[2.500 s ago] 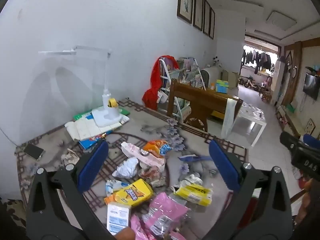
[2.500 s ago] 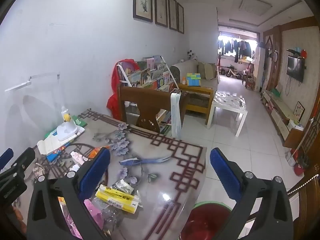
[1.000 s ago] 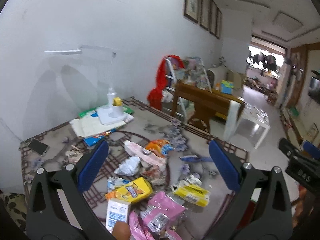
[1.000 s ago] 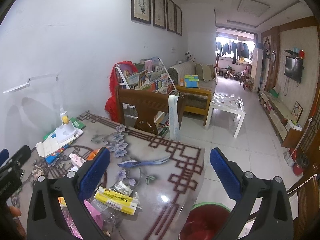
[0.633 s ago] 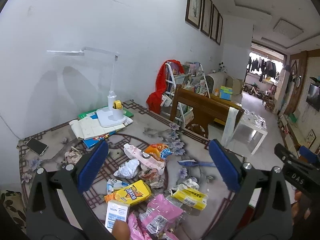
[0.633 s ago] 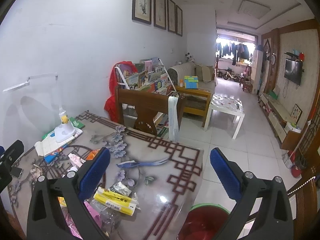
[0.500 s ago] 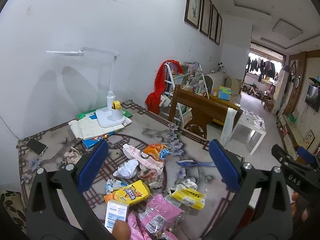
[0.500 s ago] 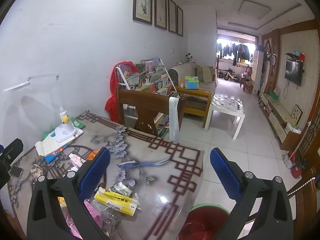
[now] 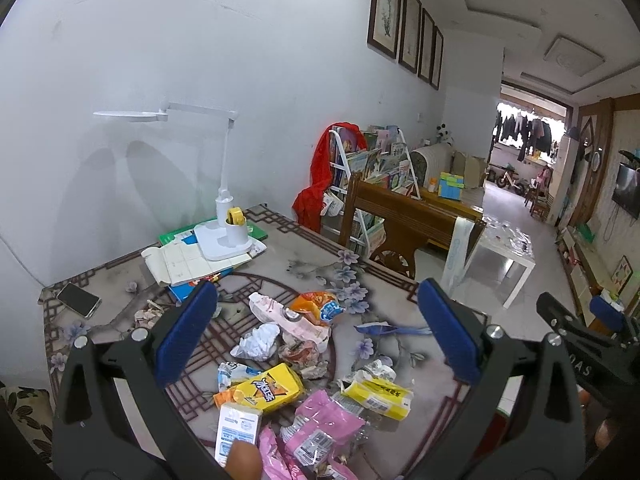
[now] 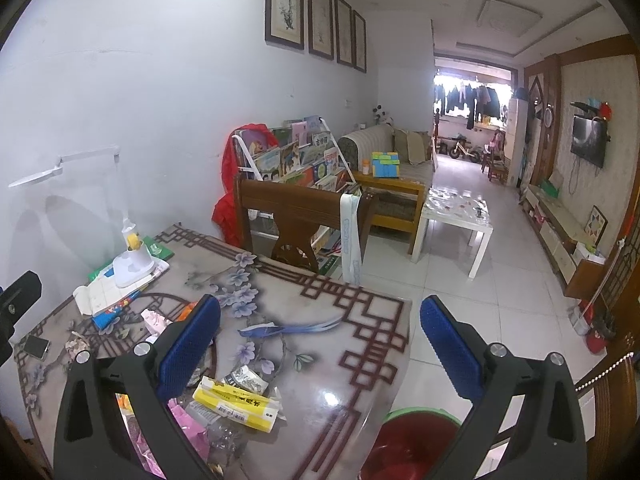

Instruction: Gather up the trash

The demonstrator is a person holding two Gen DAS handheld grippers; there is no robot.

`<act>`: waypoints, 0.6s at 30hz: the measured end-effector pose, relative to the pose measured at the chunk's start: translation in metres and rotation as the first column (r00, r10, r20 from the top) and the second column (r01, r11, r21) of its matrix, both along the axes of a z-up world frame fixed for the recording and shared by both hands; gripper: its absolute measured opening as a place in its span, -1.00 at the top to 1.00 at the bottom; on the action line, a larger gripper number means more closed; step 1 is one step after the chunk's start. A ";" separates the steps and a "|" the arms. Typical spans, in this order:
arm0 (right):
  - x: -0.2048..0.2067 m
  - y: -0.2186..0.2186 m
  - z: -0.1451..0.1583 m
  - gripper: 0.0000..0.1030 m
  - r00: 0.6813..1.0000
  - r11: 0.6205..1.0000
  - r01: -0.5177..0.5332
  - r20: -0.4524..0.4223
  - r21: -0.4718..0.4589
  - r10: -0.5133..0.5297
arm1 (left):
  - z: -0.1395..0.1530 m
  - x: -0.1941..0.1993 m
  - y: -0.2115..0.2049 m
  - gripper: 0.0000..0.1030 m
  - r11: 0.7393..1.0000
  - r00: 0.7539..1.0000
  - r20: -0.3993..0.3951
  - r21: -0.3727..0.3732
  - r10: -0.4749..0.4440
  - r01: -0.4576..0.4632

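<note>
Collection not begun: your left hand-held gripper [image 9: 320, 336] and right hand-held gripper [image 10: 320, 344] hang wide and empty, wrappers [image 9: 276, 388] litter the counter [image 10: 320, 384], red bin [image 10: 408, 448] apparently empty.

The setting is a home: an open living and dining room. Indicators: four framed pictures [image 10: 316, 20] in a row on the white wall; a rack of children's books [image 10: 296, 160] with a red cloth [image 10: 224, 184] draped over one end; a wooden chair [image 10: 296, 216] against the patterned worktop [image 10: 320, 344]; a sofa [image 10: 384, 144] and a white coffee table [image 10: 456, 216] on the tiled floor [image 10: 500, 280]; a wall-mounted television [image 10: 588, 144]; a child's balance bike [image 10: 460, 148] and hanging laundry [image 10: 468, 100] at the far end; a white desk lamp [image 9: 224, 200] on the worktop.
</note>
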State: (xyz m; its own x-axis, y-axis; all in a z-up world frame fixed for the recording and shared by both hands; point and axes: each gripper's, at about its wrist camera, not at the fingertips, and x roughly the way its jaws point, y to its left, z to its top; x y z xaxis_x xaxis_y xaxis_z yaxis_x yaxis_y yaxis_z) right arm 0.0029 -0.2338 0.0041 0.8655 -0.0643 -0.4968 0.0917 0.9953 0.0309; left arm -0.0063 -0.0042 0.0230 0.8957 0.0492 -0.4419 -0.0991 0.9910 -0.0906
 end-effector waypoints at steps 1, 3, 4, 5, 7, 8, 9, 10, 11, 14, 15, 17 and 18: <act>0.000 0.000 -0.001 -0.87 1.000 1.000 0.001 -0.001 0.002 -0.001 | 0.000 0.000 0.000 -0.91 1.000 1.000 -0.002 0.001 -0.001 0.001; 0.000 0.000 -0.001 -0.87 1.000 1.000 0.003 -0.004 0.006 -0.003 | 0.001 0.001 0.001 -0.91 1.000 1.000 -0.005 0.004 -0.001 0.001; 0.001 0.001 -0.002 -0.87 1.000 1.000 0.004 -0.005 0.007 -0.004 | 0.004 -0.001 -0.004 -0.91 1.000 1.000 -0.003 0.006 -0.001 0.001; 0.001 0.000 -0.002 -0.87 1.000 1.000 0.004 -0.005 0.007 -0.004 | 0.005 -0.001 -0.004 -0.91 1.000 1.000 -0.002 0.006 -0.001 0.001; 0.001 0.000 -0.002 -0.87 1.000 1.000 0.005 -0.007 0.007 -0.005 | 0.005 -0.001 -0.004 -0.91 1.000 1.000 0.000 0.009 -0.001 0.001; 0.000 -0.001 -0.002 -0.87 1.000 1.000 0.004 -0.006 0.008 -0.004 | 0.005 -0.002 -0.004 -0.91 1.000 1.000 0.000 0.009 -0.001 0.001; 0.000 0.000 -0.002 -0.87 1.000 1.000 0.004 -0.006 0.008 -0.004 | 0.005 -0.002 -0.003 -0.91 1.000 1.000 0.000 0.009 -0.001 0.001; 0.000 0.000 -0.002 -0.87 1.000 1.000 0.003 -0.007 0.008 -0.003 | 0.006 -0.001 -0.003 -0.91 1.000 1.000 0.001 0.008 -0.001 0.001; 0.000 -0.001 -0.003 -0.87 1.000 1.000 0.004 -0.007 0.008 -0.004 | 0.006 -0.001 -0.002 -0.91 1.000 1.000 0.001 0.007 -0.002 0.002; -0.001 -0.003 -0.004 -0.87 1.000 1.000 0.004 -0.010 0.010 -0.004 | 0.006 -0.001 -0.004 -0.91 1.000 1.000 -0.001 0.009 -0.002 0.002; -0.001 -0.003 -0.004 -0.87 1.000 1.000 0.004 -0.010 0.010 -0.004 | 0.007 -0.001 -0.004 -0.91 1.000 1.000 -0.001 0.008 -0.002 0.002; -0.002 -0.003 -0.005 -0.87 1.000 1.000 0.006 -0.011 0.010 -0.006 | 0.008 -0.001 -0.003 -0.91 1.000 1.000 -0.001 0.006 -0.003 0.003; -0.002 -0.004 -0.006 -0.87 1.000 1.000 0.006 -0.012 0.011 -0.006 | 0.005 -0.002 -0.005 -0.91 1.000 1.000 -0.001 0.008 0.000 0.000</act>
